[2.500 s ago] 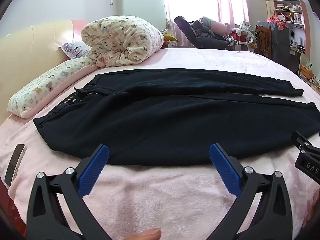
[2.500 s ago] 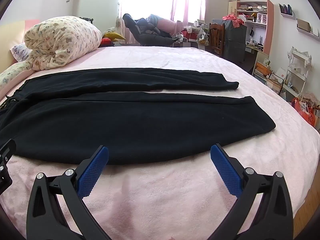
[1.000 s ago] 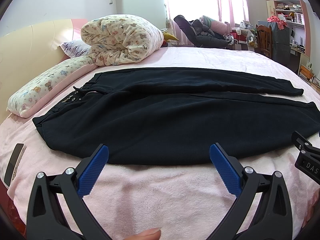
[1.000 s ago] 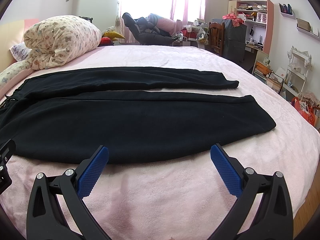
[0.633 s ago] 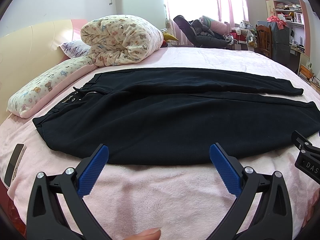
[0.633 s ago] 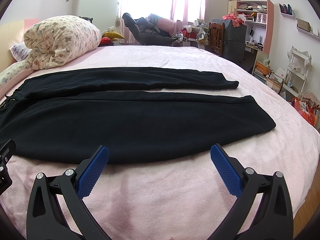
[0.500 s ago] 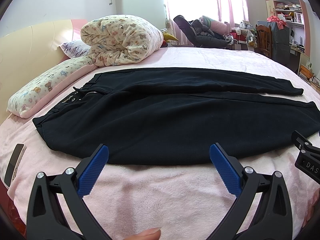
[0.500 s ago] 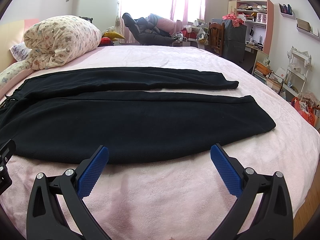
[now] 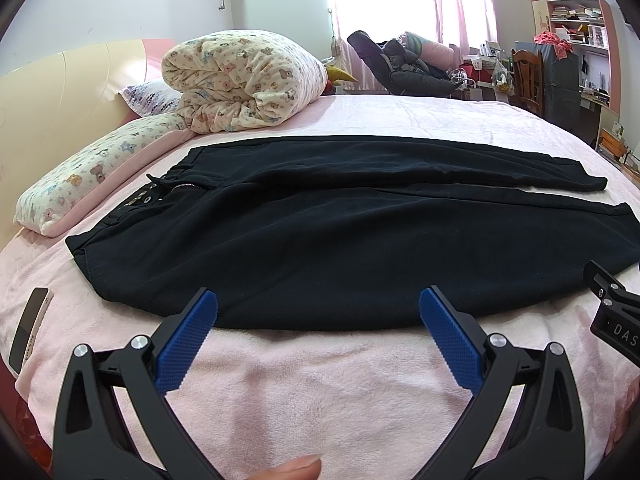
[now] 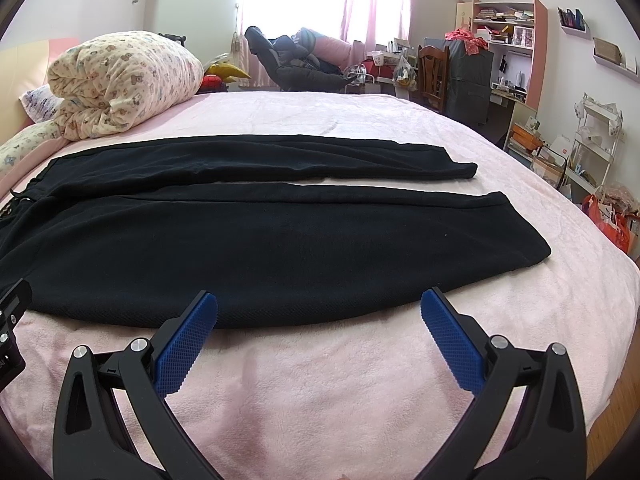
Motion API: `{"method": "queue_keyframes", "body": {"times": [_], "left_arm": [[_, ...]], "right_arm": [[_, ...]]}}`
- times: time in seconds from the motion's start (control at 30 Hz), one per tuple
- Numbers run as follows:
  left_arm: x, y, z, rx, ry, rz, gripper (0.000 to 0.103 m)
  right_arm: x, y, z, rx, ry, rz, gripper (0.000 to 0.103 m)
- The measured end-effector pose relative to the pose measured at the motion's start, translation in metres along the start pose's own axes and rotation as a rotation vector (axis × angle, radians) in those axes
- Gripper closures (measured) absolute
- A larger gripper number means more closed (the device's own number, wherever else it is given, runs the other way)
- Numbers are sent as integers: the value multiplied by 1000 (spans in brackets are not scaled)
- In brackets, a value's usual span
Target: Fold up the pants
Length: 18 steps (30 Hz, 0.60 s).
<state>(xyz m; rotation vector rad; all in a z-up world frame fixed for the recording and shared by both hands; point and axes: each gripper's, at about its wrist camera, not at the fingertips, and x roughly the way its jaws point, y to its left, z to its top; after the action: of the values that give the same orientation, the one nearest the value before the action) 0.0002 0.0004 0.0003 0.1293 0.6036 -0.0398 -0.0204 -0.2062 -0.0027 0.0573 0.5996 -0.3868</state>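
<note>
Black pants lie spread flat across the pink blanket of the bed, waistband toward the headboard on the left, both legs running out to the right with a thin strip of pink showing between them near the cuffs. The left gripper hovers above the blanket at the near edge of the pants, blue pads spread wide and holding nothing. The right gripper sits the same way further along the near leg — wide apart, empty, its tips just short of the fabric's edge. A rolled teddy-print duvet rests by the headboard beside a long pillow, well clear of the pants. A phone lies on the blanket near the left corner.
</note>
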Motion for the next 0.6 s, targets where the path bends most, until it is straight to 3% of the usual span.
{"method": "queue_keyframes", "body": {"times": [0.2, 0.3, 0.6], "left_arm": [[2, 2, -6, 2, -5, 5, 2], [-2, 7, -4, 3, -6, 8, 2], [-18, 5, 41, 16, -90, -9, 2]], "right_arm": [[-1, -9, 0, 20, -5, 24, 1], [-12, -20, 17, 47, -12, 44, 1], [0, -75, 75, 116, -37, 31, 1]]}}
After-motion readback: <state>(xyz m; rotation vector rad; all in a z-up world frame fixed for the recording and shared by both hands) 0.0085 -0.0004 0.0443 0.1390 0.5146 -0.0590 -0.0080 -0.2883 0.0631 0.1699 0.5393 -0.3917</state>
